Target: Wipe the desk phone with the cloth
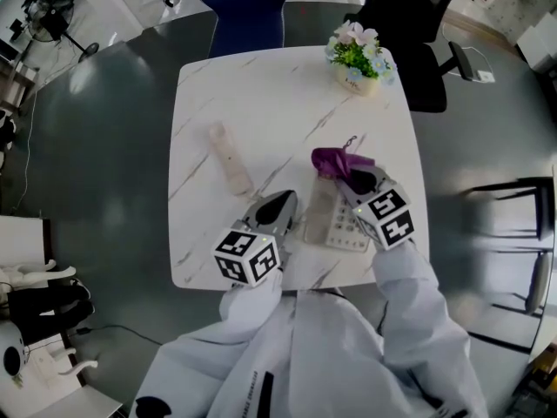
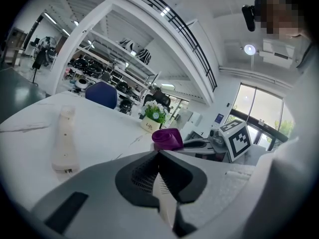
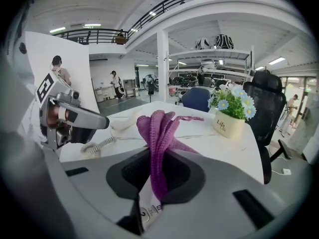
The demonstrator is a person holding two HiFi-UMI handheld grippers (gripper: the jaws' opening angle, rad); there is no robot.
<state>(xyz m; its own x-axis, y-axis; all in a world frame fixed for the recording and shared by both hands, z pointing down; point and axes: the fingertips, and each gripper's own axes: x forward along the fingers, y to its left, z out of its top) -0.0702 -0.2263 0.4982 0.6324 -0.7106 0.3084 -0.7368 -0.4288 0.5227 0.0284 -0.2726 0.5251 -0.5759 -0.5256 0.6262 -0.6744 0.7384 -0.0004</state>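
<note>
- Far left on the worktop (image 1: 287,94) lies the handset (image 1: 230,158) – lifted off its cradle and well apart from the base, so you can already get at the whole phone.
- Your left tongs (image 1: 277,207) are clenched, with only a pale sliver in the gap, and I can't tell what it is. They sit just beside the base's left edge.
- The phone base (image 1: 339,220) lies at the near edge between your two tools. Nothing shows how much of it has been wiped, so I'd count both base and handset as work left.
- Your right tongs (image 1: 359,181) are gripping the purple cloth (image 1: 338,161), which bunches over the far end of the base with keypad buttons showing below it – the wipe looks barely begun.
- Count: one handset, one base, one cloth, two tongs, one flower pot (image 1: 359,59) at the far right corner, and two chairs beyond – one blue (image 1: 245,7), one black (image 1: 409,24).
</note>
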